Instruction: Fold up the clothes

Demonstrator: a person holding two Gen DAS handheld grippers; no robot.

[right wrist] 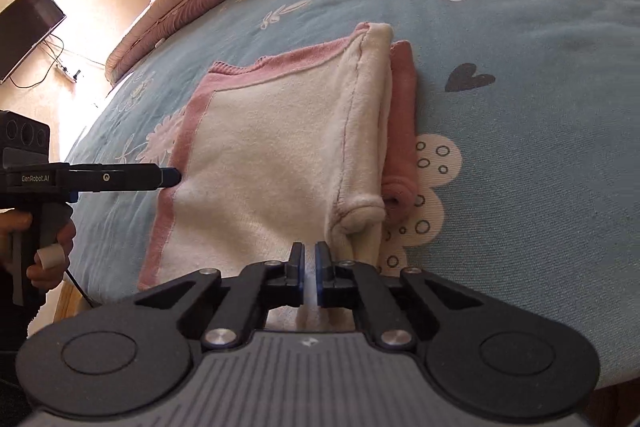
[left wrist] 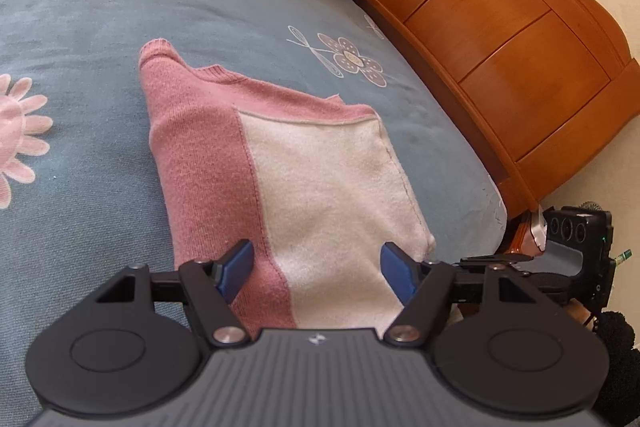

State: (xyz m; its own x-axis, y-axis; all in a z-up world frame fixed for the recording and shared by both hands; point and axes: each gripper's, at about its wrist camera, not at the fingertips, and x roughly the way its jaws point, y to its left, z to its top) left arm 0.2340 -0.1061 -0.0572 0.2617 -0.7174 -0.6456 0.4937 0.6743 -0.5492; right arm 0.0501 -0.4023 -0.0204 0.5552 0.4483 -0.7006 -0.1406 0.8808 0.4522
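Both grippers angled down over sweater (left wrist: 304,171)

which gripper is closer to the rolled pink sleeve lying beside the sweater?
Right. The right gripper, nearly shut, sits over the sweater's near edge just left of the pink sleeve. The left gripper is at the sweater's opposite side, farther from it.

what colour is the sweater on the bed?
Pink with a large cream panel: the sweater shows best in the right wrist view.
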